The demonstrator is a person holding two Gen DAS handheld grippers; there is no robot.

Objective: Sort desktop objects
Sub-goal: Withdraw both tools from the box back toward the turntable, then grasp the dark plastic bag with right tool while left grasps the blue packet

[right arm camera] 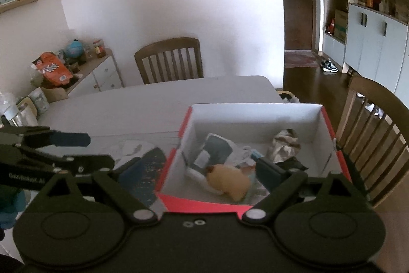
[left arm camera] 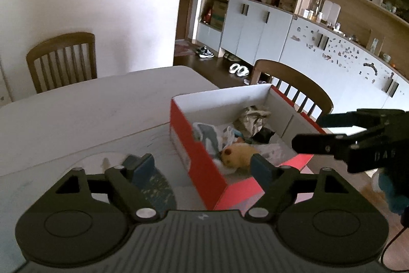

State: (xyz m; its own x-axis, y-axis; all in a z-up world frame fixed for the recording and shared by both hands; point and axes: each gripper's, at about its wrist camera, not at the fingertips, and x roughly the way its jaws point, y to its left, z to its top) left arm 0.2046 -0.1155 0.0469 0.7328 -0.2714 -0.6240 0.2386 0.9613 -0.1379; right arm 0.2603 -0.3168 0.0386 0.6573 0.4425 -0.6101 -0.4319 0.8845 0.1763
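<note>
While both grippers hover with jaws apart and empty, the dark speckled cloth (right arm camera: 147, 175) lies flat on the tabletop (right arm camera: 153, 96), just left of the red shoebox (right arm camera: 255, 109); likely soft and light, best pinched at its near edge.

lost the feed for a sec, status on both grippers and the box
Left gripper open, empty. Right gripper open, empty. Red cardboard box with white inside on the table, tan plush toy and crumpled wrappers inside. Nothing in the way.

Black left gripper (left arm camera: 202, 165) – silver screws, blue-padded jaws, ribbed housing.
</note>
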